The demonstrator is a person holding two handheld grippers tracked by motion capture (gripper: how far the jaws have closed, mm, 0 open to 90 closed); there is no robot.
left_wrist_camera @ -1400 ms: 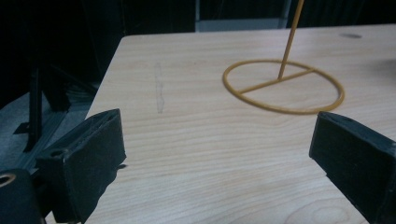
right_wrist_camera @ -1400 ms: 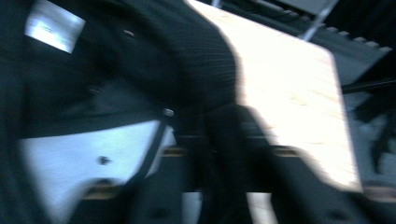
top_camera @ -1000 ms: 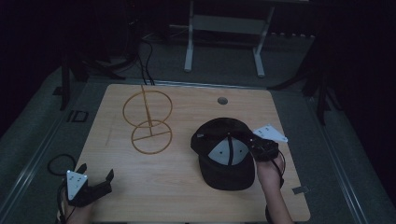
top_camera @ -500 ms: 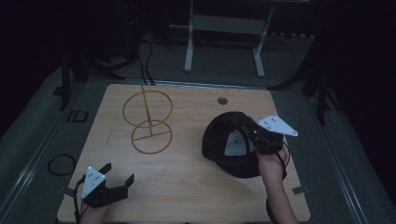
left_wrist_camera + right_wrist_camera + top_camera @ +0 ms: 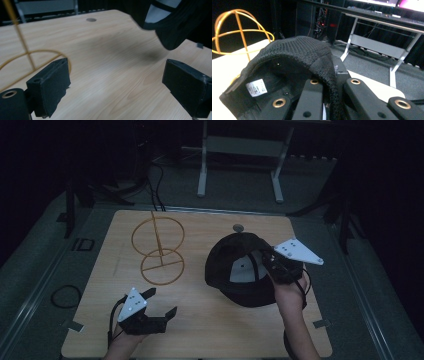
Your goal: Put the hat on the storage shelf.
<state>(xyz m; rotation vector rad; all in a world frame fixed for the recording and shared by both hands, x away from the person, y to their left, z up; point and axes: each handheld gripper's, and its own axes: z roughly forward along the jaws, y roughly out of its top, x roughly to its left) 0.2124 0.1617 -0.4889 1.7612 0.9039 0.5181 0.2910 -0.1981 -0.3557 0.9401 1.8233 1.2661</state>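
Observation:
A black mesh cap [image 5: 235, 270] hangs tilted above the right half of the wooden table [image 5: 200, 227], its inside and a pale lining turned up. My right gripper [image 5: 268, 264] is shut on its rim. In the right gripper view the mesh rim [image 5: 322, 65] is pinched between the two jaws of my right gripper [image 5: 332, 86], and a white label shows inside. My left gripper [image 5: 161, 301] hovers open near the front left, nothing between its pads [image 5: 50, 85]. The cap [image 5: 172, 25] shows above and to the right of it. A gold wire stand [image 5: 159, 251] rises at the table's left.
A small grey disc [image 5: 238, 227] is set in the table's far edge. A white-legged frame [image 5: 240, 165] stands on the floor behind. A cable loop [image 5: 64, 296] lies on the floor to the left. Dark mats surround the table.
My left gripper has moved right along the front edge and risen. My right gripper has lifted the cap off the table, and the cap has tipped up.

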